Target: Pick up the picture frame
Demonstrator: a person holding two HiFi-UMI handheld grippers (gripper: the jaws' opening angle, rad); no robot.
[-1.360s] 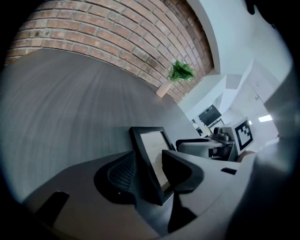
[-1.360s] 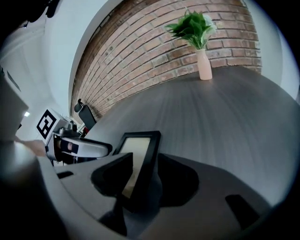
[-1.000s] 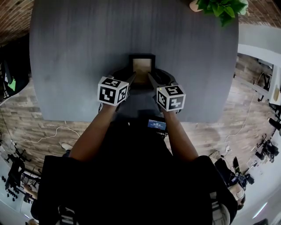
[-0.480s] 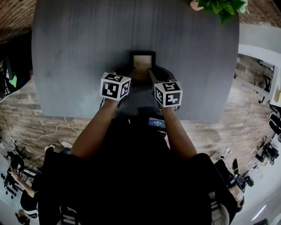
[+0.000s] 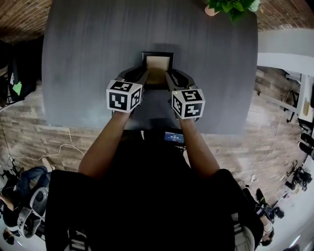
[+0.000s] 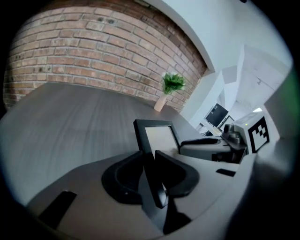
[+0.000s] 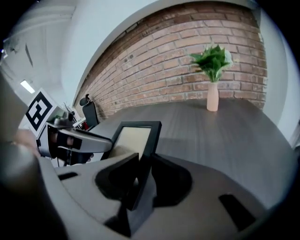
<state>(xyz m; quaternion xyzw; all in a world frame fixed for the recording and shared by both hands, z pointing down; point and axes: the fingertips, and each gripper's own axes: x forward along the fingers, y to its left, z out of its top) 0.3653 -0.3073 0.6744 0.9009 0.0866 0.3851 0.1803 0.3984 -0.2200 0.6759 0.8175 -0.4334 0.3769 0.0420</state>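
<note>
Black-jawed left hand-held gripper: we are pinching the left edge of the picture frame; the jaws have just been closing and are now narrow on it.
Right hand-held gripper: we are clamping the opposite edge the same way, its jaws narrow too.
Picture frame: it is leaning back between both grippers over the near middle of the grey surface. We cannot tell whether it is clear of it.
Lifting well: in our judgement both sides should be rising evenly under a steady squeeze, so the thin edges are not slipping.
Potted plant: it is standing well apart at the far edge.
</note>
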